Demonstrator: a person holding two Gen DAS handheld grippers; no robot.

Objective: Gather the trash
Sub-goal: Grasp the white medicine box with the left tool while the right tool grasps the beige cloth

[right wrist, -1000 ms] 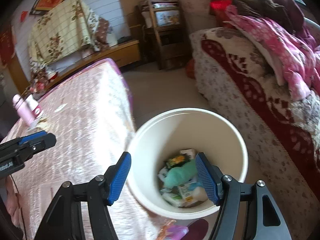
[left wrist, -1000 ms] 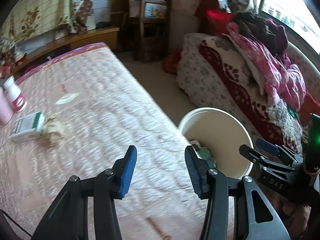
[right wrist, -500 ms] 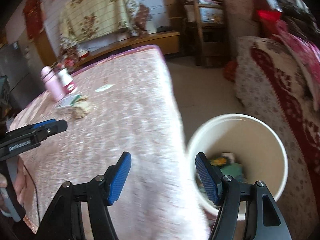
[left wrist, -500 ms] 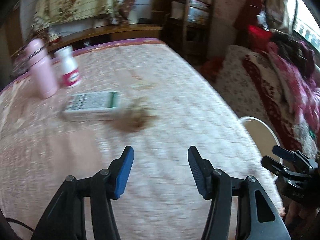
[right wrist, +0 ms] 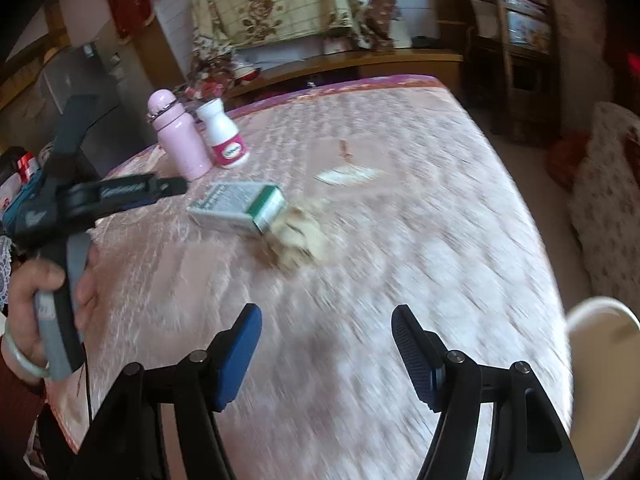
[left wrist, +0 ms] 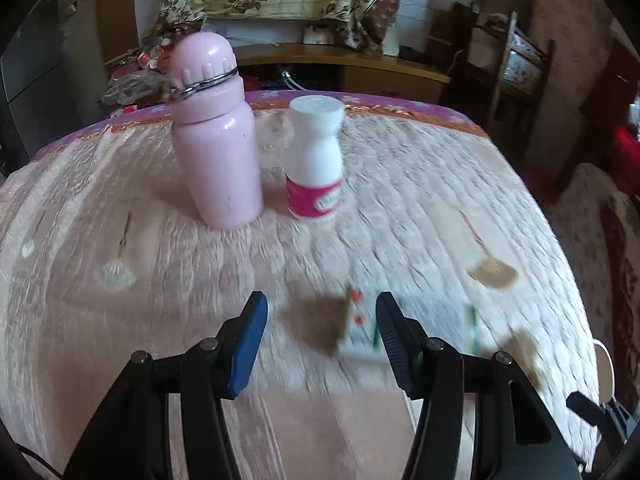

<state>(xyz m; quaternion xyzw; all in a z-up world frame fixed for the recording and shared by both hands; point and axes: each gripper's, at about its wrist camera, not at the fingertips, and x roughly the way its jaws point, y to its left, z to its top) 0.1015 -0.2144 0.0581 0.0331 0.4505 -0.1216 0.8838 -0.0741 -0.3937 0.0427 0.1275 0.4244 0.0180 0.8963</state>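
Right wrist: crumpled tan paper wad (right wrist: 298, 236)

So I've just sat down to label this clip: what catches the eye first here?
The pink bottle and the white bottle with a pink label stand upright side by side at the far end of the pink quilted tabletop. Nearer, a green-and-white carton lies flat against a crumpled tan wad, with the open left gripper over it.
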